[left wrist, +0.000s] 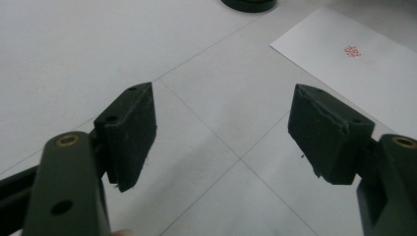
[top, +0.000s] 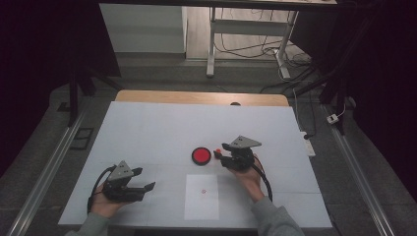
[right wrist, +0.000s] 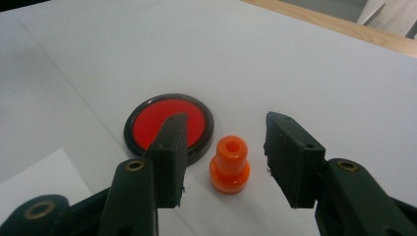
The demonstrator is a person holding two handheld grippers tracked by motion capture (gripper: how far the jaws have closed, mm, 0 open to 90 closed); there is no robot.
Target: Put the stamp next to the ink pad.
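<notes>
Stamp point(right wrist: 229, 165): small orange plastic, judged light, stiff and a little slippery; stood upright just beside the ink pad point(right wrist: 169, 124).
Hold: best taken at the narrow neck.
Right gripper point(right wrist: 223, 157): jaws parted around it, untouching.
Left gripper point(left wrist: 221, 137): jaws wide, nothing between.

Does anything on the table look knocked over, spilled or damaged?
Nothing stands out. The orange stamp stands upright beside the red ink pad, between the right tool's open jaws, untouched. The paper lies flat.

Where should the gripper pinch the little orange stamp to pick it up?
Best guess: pinch the orange stamp on its narrow upper neck, above the wider base. It stands upright beside the round red ink pad, so come from the near side with the right gripper, one of the fingers on each side. They are open around it and not touching.
</notes>
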